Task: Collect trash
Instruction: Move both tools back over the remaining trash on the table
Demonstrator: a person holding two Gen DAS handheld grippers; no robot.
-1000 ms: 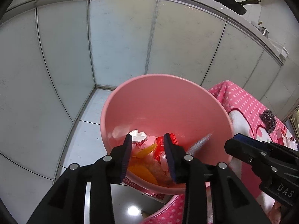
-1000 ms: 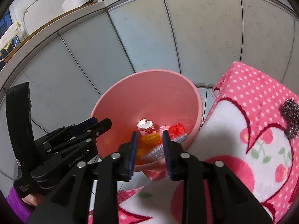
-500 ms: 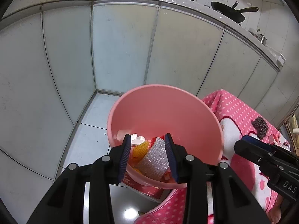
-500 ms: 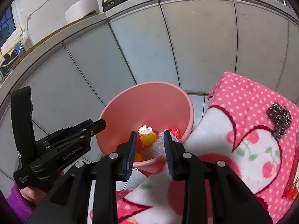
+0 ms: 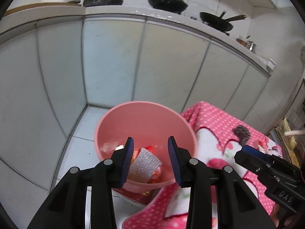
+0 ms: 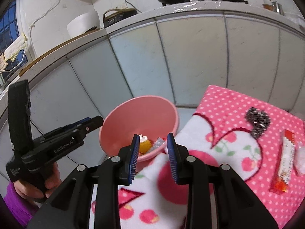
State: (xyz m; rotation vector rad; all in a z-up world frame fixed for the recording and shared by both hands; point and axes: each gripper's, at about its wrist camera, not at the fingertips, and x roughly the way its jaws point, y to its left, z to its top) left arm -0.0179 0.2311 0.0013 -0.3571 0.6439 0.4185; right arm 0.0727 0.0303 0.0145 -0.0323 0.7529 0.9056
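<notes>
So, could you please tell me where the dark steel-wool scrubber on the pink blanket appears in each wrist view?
Left wrist view: the scrubber lies at right of centre, on the pink dotted blanket, above the other gripper.
Right wrist view: the scrubber lies at upper right on the blanket, left of the red wrapper.
Shared landmark: the pink basin, to the scrubber's left in both views.
</notes>
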